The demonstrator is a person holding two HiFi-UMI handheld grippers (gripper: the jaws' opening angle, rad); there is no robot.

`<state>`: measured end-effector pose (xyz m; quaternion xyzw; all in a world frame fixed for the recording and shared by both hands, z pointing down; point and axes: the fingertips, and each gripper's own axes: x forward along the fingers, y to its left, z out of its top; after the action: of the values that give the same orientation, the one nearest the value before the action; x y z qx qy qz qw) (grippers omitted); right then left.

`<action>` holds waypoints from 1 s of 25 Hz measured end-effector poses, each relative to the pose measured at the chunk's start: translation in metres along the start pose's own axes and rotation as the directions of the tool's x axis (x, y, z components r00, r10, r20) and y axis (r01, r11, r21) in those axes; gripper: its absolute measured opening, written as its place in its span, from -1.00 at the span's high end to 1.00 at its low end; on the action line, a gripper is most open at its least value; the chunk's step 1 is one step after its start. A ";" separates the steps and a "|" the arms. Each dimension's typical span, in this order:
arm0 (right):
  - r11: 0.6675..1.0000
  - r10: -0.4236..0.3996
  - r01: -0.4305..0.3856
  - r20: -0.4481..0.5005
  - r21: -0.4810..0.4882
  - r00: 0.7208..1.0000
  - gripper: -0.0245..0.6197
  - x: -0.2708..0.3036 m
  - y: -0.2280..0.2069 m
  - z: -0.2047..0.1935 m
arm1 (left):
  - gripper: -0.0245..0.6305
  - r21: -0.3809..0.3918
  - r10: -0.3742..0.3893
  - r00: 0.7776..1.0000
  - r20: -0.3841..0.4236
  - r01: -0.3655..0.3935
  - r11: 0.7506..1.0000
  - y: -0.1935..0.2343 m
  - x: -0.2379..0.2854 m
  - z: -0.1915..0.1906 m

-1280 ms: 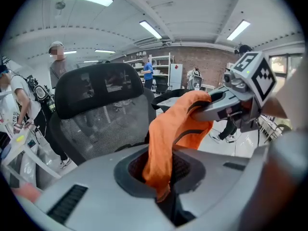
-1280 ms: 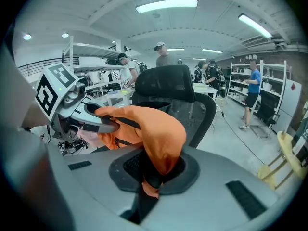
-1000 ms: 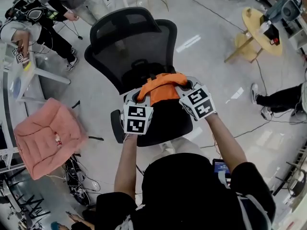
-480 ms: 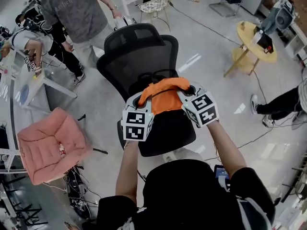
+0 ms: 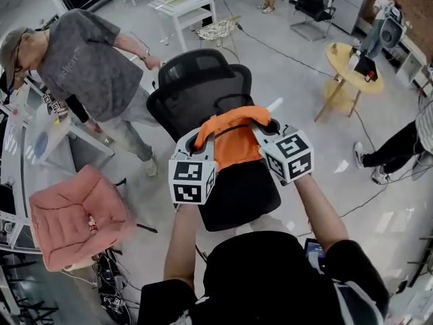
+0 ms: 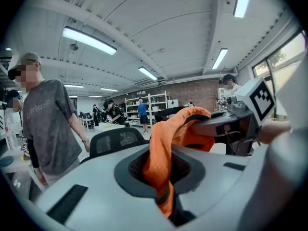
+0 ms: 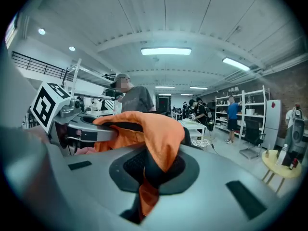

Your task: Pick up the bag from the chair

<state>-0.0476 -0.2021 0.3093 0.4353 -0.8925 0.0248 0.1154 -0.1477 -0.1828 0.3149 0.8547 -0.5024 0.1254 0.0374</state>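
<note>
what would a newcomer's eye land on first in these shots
The bright orange bag, stretched between the left tongs and the right tongs, both shut on it, above the black mesh chair at centre. Next, the pink cushion at lower left and a person in a grey shirt standing beside the chair.

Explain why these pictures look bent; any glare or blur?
Head view: the wide lens curves the room, and the glossy floor reflects a bright streak beside the chair. Left gripper view: fisheye circle, black corners, a bowed ceiling light. Right gripper view: same bending; the orange bag looks fairly sharp, a mosaic hides one face.
</note>
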 end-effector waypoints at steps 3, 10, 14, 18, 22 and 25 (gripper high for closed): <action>1.000 -0.011 0.011 0.028 0.004 1.000 0.88 -0.010 0.011 0.010 | 0.82 -0.001 0.003 0.999 0.033 -0.003 1.000 0.000 -0.015 0.011; 1.000 -0.016 0.016 0.066 0.007 0.998 0.88 -0.034 0.031 0.021 | 0.82 0.006 0.002 0.995 0.096 -0.002 1.000 -0.007 -0.043 0.027; 1.000 -0.022 0.022 0.080 0.004 0.997 0.88 -0.049 0.033 0.024 | 0.82 0.012 -0.010 0.992 0.128 0.008 1.000 -0.017 -0.050 0.032; 1.000 -0.019 0.020 0.102 -0.007 0.995 0.88 -0.056 0.042 0.033 | 0.82 -0.003 -0.018 0.989 0.145 0.018 1.000 -0.018 -0.063 0.035; 1.000 -0.017 0.018 0.118 -0.009 0.993 0.88 -0.066 0.045 0.037 | 0.82 -0.011 -0.017 0.987 0.162 0.019 1.000 -0.024 -0.072 0.040; 1.000 -0.015 0.016 0.129 -0.003 0.992 0.88 -0.079 0.044 0.043 | 0.82 -0.003 -0.017 0.985 0.171 0.017 1.000 -0.036 -0.079 0.049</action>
<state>-0.0425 -0.1202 0.2522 0.4427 -0.8947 -0.0061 0.0586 -0.1445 -0.1077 0.2496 0.8665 -0.4966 0.0502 -0.0029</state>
